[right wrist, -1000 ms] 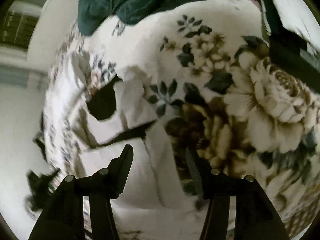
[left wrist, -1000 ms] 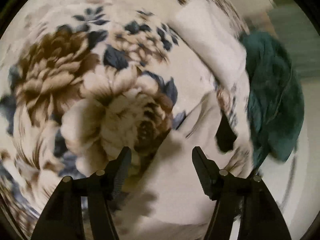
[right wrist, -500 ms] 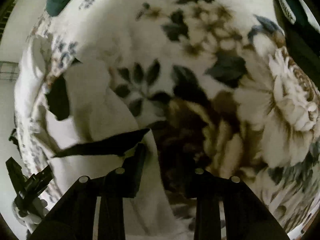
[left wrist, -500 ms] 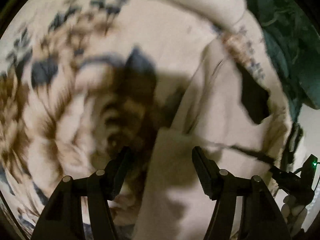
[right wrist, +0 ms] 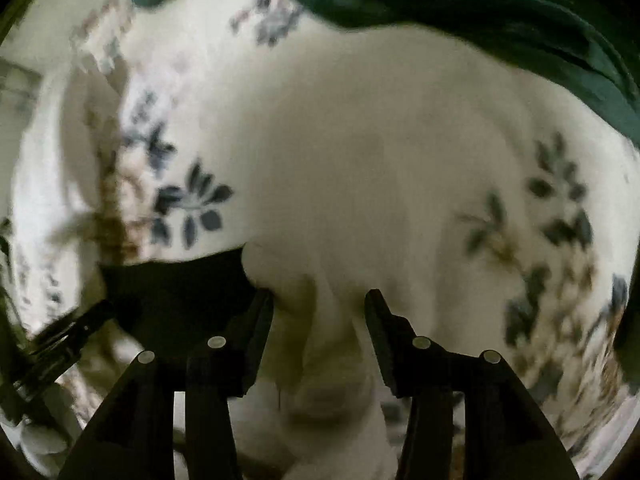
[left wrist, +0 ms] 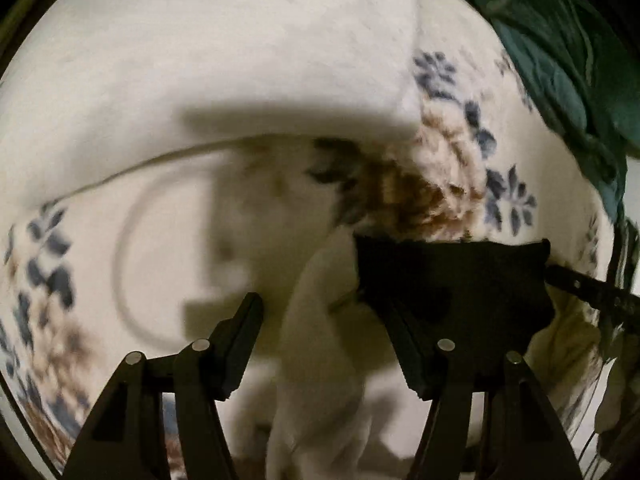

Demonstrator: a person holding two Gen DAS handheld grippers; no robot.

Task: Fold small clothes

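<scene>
A cream-white small garment point(left wrist: 320, 360) with a black patch point(left wrist: 452, 276) lies on a floral blanket point(left wrist: 460, 184). My left gripper point(left wrist: 320, 320) stands open right over it, with a raised fold of the cream cloth between the fingers. In the right wrist view the same garment point(right wrist: 380, 168) fills the middle, its black patch point(right wrist: 176, 284) at the left. My right gripper point(right wrist: 320, 312) is open, narrower than the left, with a bunched ridge of cream cloth between its fingers. Whether either finger pair presses the cloth is unclear.
A dark green garment point(left wrist: 560, 52) lies bunched at the far right edge of the blanket, also along the top of the right wrist view point(right wrist: 440, 4). The other gripper's black body point(left wrist: 592, 296) shows at the right, and at the left of the right wrist view point(right wrist: 60, 344).
Both grippers have dropped closer to the cream garment and swung over it. The black patch now sits beside the fingers. A fold of cloth now stands between each finger pair.
</scene>
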